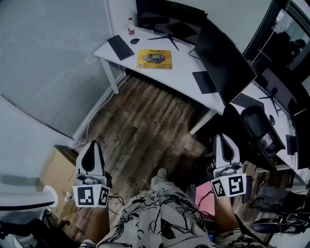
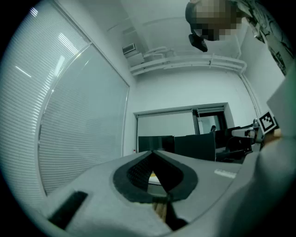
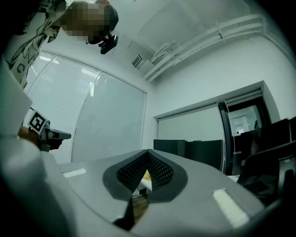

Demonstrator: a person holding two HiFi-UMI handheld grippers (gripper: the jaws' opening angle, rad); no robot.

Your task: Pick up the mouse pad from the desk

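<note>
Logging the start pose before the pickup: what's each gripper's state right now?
Left gripper: shut, holding nothing.
Right gripper: shut, holding nothing.

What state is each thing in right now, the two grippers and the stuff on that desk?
left gripper: shut, empty
right gripper: shut, empty
mouse pad: lying flat on the desk, untouched
keyboard: lying flat beside the mouse pad
monitor: screen dark
bottle: upright

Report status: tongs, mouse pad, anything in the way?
Left tongs and right tongs both shut, empty. Yellow mouse pad flat on desk, far ahead, untouched. Keyboard beside it, apart; nothing on the pad.
</note>
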